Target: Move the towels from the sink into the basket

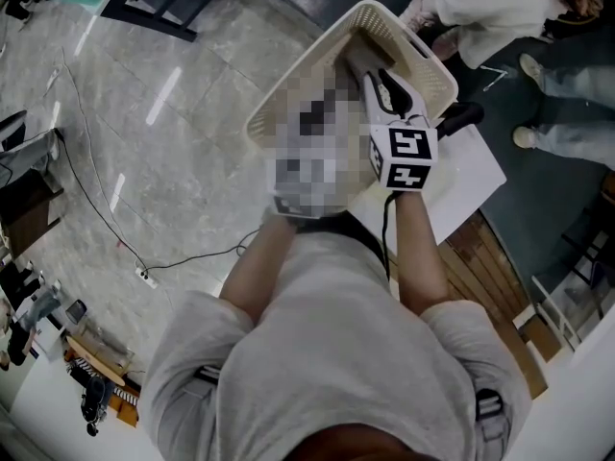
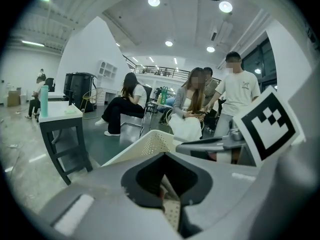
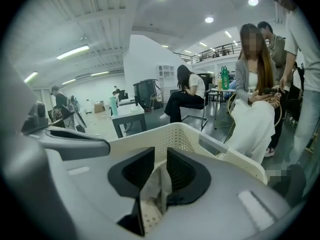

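Over the basket (image 1: 384,12): left gripper (image 2: 162,181) jaws together; right gripper (image 3: 160,156) jaws apart, pale towel (image 3: 156,186) between them. Marker cube (image 1: 405,158) shows black-and-white squares.

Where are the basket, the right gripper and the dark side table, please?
basket (image 3: 175,140): right gripper view, perforated far wall.
right gripper (image 3: 160,158): right gripper view, midway between its fingertips.
dark side table (image 2: 60,120): left gripper view, front edge of its top.

Cream perforated plastic basket (image 1: 408,41): inside largely hidden in the head view.
Left gripper (image 2: 164,184): cannot be made out in the head view.
Pale grey cloth towel (image 3: 156,186): only a strip shows between the jaws of the right gripper (image 3: 160,159); the remainder lies behind its grey body.
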The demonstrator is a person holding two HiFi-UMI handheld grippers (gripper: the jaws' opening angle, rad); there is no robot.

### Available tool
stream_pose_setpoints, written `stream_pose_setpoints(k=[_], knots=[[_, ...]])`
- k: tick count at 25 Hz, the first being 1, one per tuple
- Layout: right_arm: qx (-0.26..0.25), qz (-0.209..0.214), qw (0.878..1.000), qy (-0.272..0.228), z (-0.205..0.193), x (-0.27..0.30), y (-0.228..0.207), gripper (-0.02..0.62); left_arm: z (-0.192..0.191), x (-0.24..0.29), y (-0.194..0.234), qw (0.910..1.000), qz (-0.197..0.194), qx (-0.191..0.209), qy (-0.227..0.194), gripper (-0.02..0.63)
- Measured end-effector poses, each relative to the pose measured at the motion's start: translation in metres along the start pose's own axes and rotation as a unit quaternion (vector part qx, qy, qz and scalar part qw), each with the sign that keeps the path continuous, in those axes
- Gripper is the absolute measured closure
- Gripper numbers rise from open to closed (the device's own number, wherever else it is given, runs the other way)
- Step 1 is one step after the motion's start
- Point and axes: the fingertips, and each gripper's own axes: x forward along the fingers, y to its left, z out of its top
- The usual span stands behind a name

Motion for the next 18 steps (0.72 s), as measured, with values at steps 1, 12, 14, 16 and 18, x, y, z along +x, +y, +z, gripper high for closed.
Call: stream_pose_setpoints(k=[1, 12, 14, 16, 18], knots=[[-0.001, 0.000, 1.000, -0.002, 0.001, -0.003, 0.000, 0.516, 0.001, -0.001, -0.001, 1.0000, 0.001, 0.000, -0.001, 0.586], [-0.012, 0.003, 0.999, -0.046, 0.003, -0.052, 0.000, 0.589, -0.001, -0.019, -0.033, 0.9998, -0.001, 0.017, -0.011, 0.586], [-0.011, 0.001, 0.999, -0.052, 0.002, -0.066, -0.002, 0.589, -0.001, -0.024, -0.044, 0.9997, -0.002, 0.021, -0.014, 0.586], [-0.009, -0.003, 0.998, -0.058, -0.001, -0.082, -0.006, 0.589, -0.002, -0.028, -0.058, 0.9995, -0.006, 0.028, -0.016, 0.586], [-0.006, -0.007, 0.998, -0.067, -0.004, -0.099, -0.011, 0.589, -0.003, -0.034, -0.075, 0.9990, -0.013, 0.039, -0.018, 0.586]])
